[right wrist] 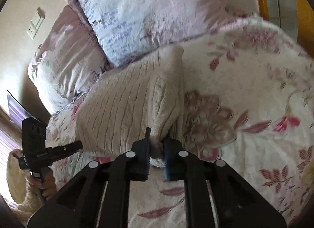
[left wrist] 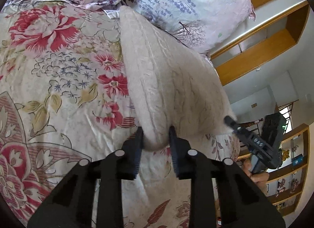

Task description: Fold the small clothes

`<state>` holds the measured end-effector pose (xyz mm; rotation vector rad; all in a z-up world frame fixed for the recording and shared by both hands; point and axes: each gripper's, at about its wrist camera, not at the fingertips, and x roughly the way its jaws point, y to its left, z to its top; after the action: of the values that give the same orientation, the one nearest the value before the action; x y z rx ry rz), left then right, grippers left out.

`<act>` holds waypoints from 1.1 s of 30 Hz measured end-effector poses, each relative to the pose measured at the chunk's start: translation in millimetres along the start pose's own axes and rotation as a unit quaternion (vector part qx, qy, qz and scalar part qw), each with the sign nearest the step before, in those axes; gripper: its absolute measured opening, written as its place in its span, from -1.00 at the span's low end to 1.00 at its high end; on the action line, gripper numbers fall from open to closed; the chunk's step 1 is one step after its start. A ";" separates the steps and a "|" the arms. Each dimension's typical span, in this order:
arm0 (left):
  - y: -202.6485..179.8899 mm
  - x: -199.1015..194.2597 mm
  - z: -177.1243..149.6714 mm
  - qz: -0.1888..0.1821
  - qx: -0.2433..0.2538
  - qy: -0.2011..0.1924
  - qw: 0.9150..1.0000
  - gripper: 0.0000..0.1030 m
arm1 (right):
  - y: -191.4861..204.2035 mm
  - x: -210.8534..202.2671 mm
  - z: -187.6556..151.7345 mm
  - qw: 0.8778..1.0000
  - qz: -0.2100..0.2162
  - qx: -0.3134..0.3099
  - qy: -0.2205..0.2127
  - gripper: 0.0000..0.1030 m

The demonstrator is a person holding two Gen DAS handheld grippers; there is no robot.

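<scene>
A small garment [left wrist: 162, 82] lies on the bed [left wrist: 58, 74], its far end touching the pillows [left wrist: 186, 2] at twelve o'clock. The left gripper [left wrist: 156, 139] holds its near corner; the right gripper [right wrist: 157, 145] grips the corner at three o'clock.

Floral bedspread [left wrist: 58, 70], lavender-print pillows [left wrist: 186, 2], wooden shelves [left wrist: 265, 47], wall switch [right wrist: 37, 22]

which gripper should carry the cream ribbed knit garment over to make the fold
Probably the right gripper: it pinches the cream ribbed knit garment at its near corner beside bare floral bedspread. The left gripper also clamps a bunched end and could anchor.
</scene>
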<state>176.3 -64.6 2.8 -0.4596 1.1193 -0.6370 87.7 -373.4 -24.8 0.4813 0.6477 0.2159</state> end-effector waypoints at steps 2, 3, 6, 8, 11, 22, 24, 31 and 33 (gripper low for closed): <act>-2.0 -4.0 -0.9 -0.006 0.001 -0.007 1.000 -0.67 | 5.6 -23.8 7.5 0.999 0.006 -0.004 -0.049 -0.82; -3.1 -6.9 -2.4 -0.008 0.003 -0.012 1.000 -0.68 | 6.6 -30.8 9.6 0.998 0.000 -0.008 -0.061 -0.82; -3.5 -10.0 -7.4 -0.012 0.001 -0.019 1.000 -0.70 | 1.8 -24.5 5.3 0.998 -0.035 -0.020 -0.043 -0.82; -1.0 -9.1 -11.1 -0.012 -0.003 -0.018 1.000 -0.71 | -7.5 -9.0 -3.8 0.997 -0.068 -0.020 -0.014 -0.83; 4.7 -6.7 -17.4 -0.009 -0.009 -0.015 1.000 -0.71 | -24.0 9.8 -17.3 0.996 -0.090 0.000 0.015 -0.83; 5.9 -18.7 -6.2 -0.015 -0.012 -0.029 0.999 -0.05 | -9.3 -11.4 0.2 0.995 -0.092 -0.003 -0.033 -0.51; 2.6 -22.7 1.5 0.002 -0.007 -0.041 0.999 0.09 | -0.4 -12.4 7.3 0.996 -0.080 -0.019 -0.044 -0.51; -5.8 -7.2 17.6 0.042 0.007 -0.034 0.999 0.22 | 33.4 25.4 20.9 0.993 -0.076 -0.086 -0.013 -0.51; -5.4 -0.2 17.6 0.042 0.004 -0.025 0.999 0.22 | 28.5 50.4 19.4 0.989 -0.112 -0.086 0.031 -0.48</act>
<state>191.3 -68.0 13.0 -0.4178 1.0826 -0.5525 137.8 -338.6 -23.9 0.2335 0.7305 0.0728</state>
